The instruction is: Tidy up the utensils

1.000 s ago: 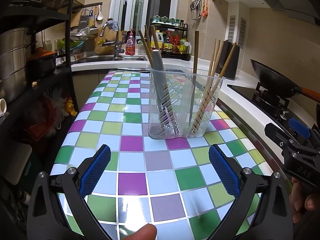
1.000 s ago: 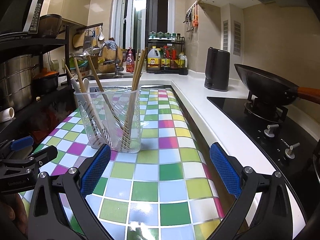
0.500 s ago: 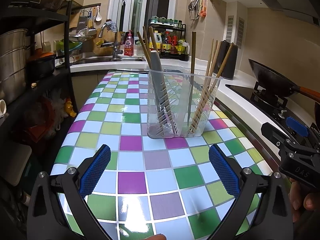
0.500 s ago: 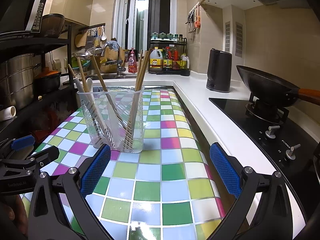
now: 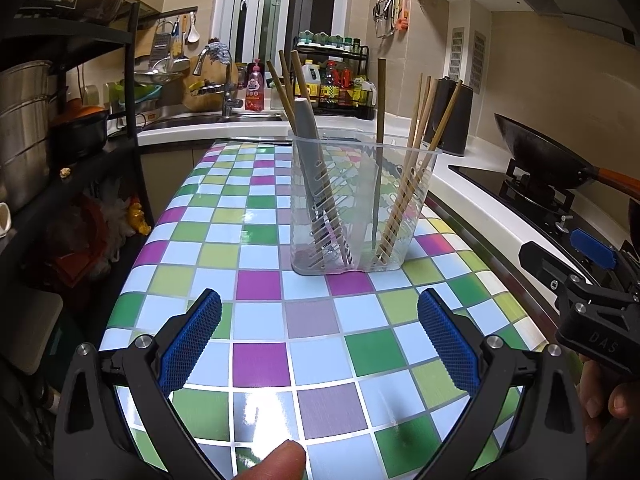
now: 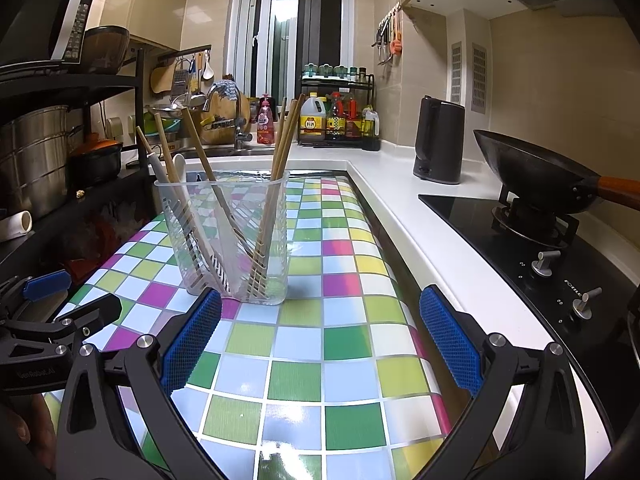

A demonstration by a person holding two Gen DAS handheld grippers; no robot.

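A clear plastic utensil holder (image 5: 360,216) stands upright on the chequered table (image 5: 260,360), with several wooden chopsticks (image 5: 416,160) and a grey utensil handle (image 5: 308,136) standing in it. It also shows in the right wrist view (image 6: 232,240), with chopsticks (image 6: 280,148) and a white spoon (image 6: 180,168). My left gripper (image 5: 319,340) is open and empty, short of the holder. My right gripper (image 6: 320,340) is open and empty, with the holder ahead to its left. Each gripper shows at the edge of the other's view.
A black wok (image 6: 532,176) sits on the stove (image 6: 540,248) to the right. A dark kettle (image 6: 438,140) stands on the white counter. The sink and tap (image 5: 224,84) and a condiment rack (image 5: 336,76) are behind. A black shelf with pots (image 5: 28,128) is on the left.
Both grippers have drifted slightly, so the holder looks a touch closer and higher in both views. Both stay open and empty. The holder has not moved.
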